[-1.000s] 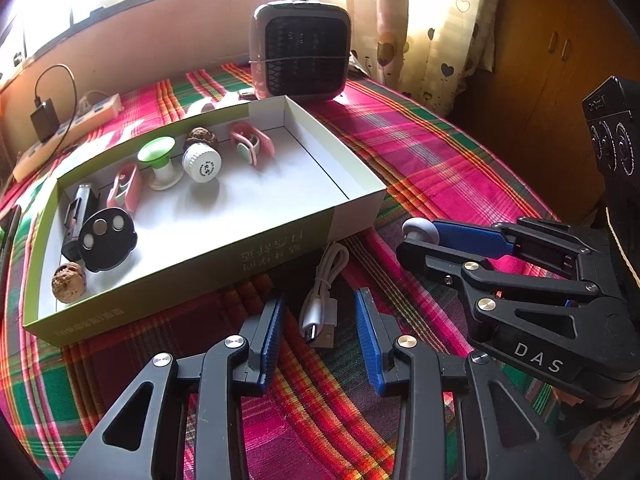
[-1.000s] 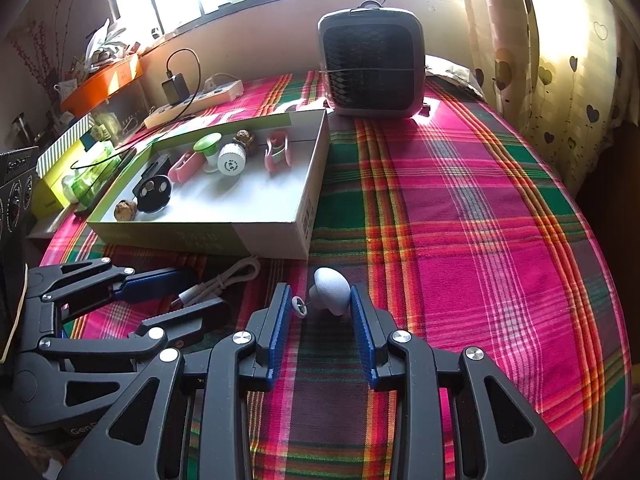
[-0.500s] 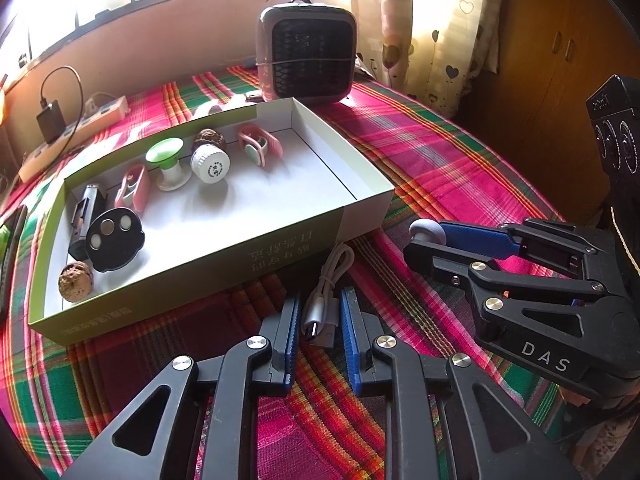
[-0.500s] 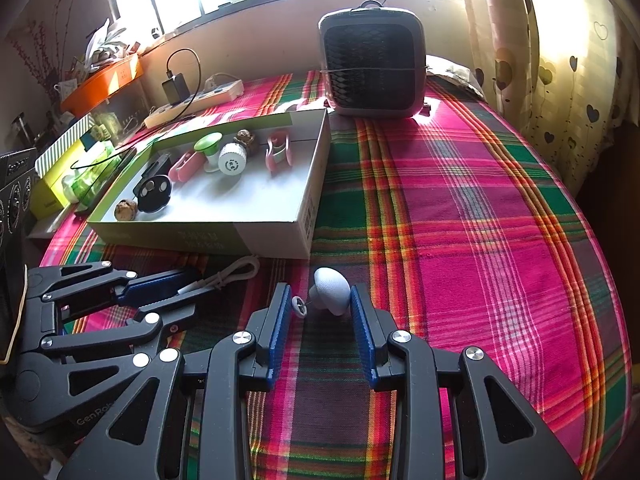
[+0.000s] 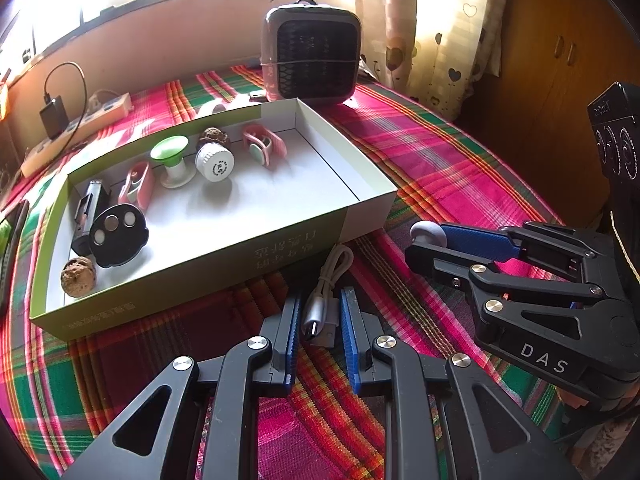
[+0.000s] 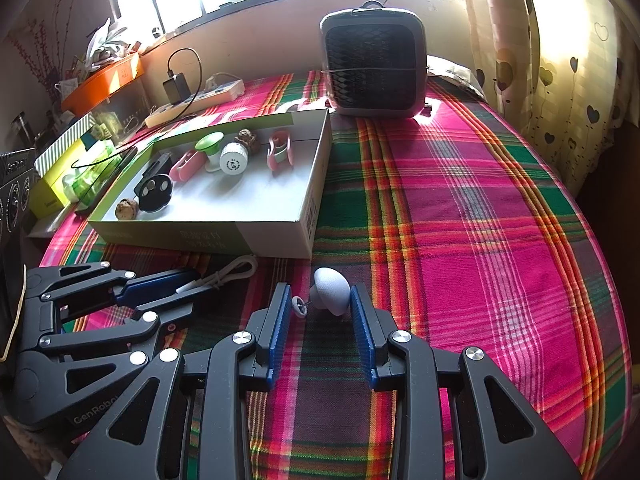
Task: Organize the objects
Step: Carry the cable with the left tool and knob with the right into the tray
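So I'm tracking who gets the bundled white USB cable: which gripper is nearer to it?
Left. The left gripper straddles the bundled white USB cable's plug end; the right gripper sits off to the cable's right, around a grey egg-shaped object.

The left black plastic gripper point(image 5: 318, 322) has two long fingers with bumpy blue pads point(image 5: 294, 326) and round silver screws. The right black plastic gripper point(image 6: 322, 314) looks the same, with blue pads point(image 6: 280, 320). White letters "DAS" sit on its side.
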Demonstrator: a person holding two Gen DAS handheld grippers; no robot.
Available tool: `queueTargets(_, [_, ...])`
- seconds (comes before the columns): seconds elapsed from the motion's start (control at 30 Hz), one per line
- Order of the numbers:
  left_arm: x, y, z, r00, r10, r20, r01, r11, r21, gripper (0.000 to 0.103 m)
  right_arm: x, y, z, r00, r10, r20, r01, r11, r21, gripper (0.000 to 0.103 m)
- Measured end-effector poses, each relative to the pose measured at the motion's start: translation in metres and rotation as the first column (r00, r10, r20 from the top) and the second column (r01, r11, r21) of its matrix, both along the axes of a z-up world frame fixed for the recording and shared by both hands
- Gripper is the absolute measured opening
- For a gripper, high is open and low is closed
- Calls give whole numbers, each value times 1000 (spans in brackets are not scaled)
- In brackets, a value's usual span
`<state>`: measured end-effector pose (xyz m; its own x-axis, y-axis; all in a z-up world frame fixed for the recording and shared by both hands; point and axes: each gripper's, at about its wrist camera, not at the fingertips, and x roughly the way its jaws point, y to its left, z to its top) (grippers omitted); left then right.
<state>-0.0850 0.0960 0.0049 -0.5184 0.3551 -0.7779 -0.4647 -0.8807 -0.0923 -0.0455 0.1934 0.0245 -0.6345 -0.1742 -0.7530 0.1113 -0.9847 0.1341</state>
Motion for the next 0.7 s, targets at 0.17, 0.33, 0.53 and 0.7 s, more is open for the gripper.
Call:
queueTargets(0.17, [2,-2,3,1000,1,-7,-1,1000,6,17,2,-2,3,1000,1,-9,-1,1000,3,32])
queueTargets(0.33, [4,-6,8,1000,2,-13,-2,1000,19,17,4,-4,7,1000,2,-17,-2,1000,6,32])
queueTargets(0.53, [9,-9,17,999,5,-34,-4,1000,31,17,7,-7,14,999,4,-35,-4,1000,6,32])
queueTargets(0.7, [13,-14,26,998,16,-57,-14,999,43,17,10,-9,21,999,7,-54,-7,1000,8,32])
